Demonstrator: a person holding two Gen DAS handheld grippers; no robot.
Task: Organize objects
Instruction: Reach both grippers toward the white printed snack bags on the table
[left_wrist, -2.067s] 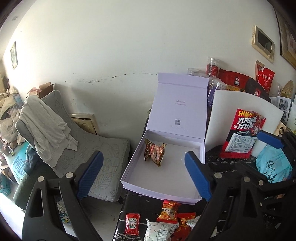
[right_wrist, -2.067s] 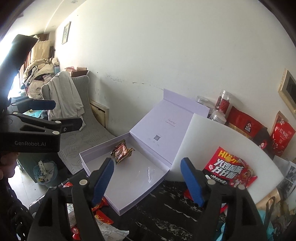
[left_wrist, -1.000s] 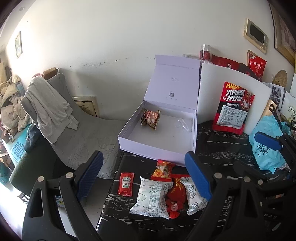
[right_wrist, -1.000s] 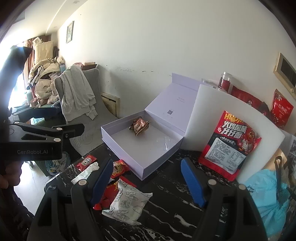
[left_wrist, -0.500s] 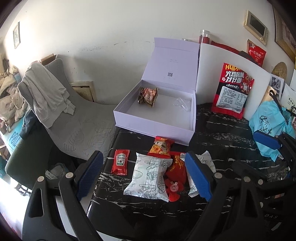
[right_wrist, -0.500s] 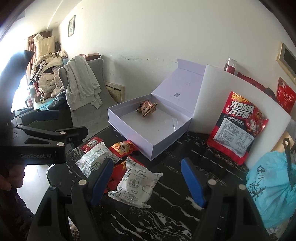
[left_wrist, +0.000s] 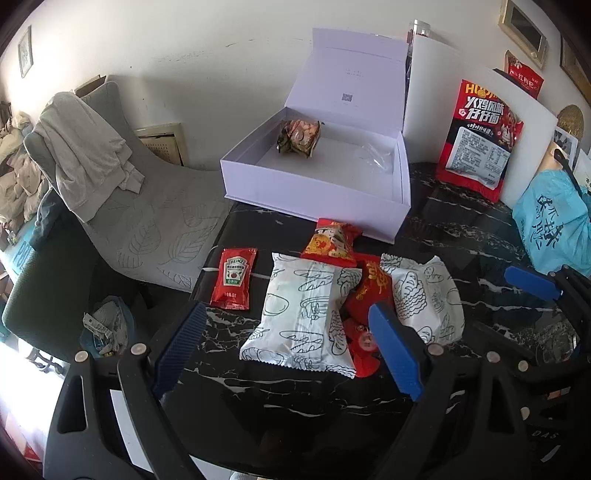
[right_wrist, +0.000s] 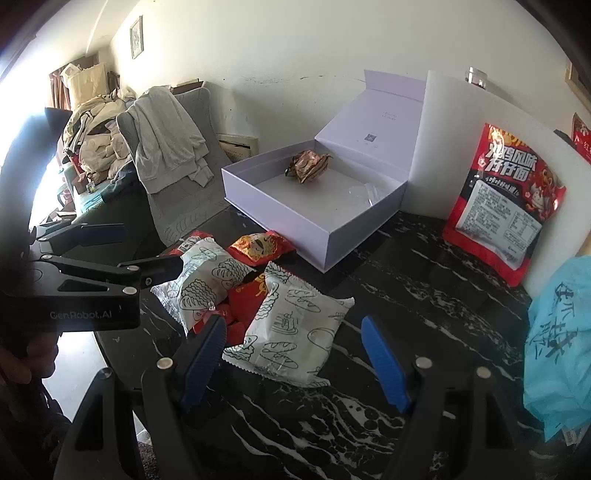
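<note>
An open lilac box (left_wrist: 314, 192) (right_wrist: 325, 236) stands at the back of the black marble table, with one crinkled snack packet (left_wrist: 298, 138) (right_wrist: 308, 166) inside. In front of it lie two white bread packets (left_wrist: 303, 314) (left_wrist: 424, 295), red snack packets (left_wrist: 332, 242) (left_wrist: 369, 288) and a ketchup sachet (left_wrist: 232, 278). My left gripper (left_wrist: 288, 350) is open and empty, above the left bread packet. My right gripper (right_wrist: 295, 362) is open and empty, above the right bread packet (right_wrist: 295, 332).
A large red noodle bag (left_wrist: 480, 136) (right_wrist: 506, 199) leans on a white board at the back right. A blue plastic bag (left_wrist: 554, 221) (right_wrist: 561, 350) lies at the right. A grey chair with a garment (left_wrist: 110, 177) stands left of the table.
Both grippers have pulled back from the box and lowered towards the packets at the table's front. Both stayed open and empty.
</note>
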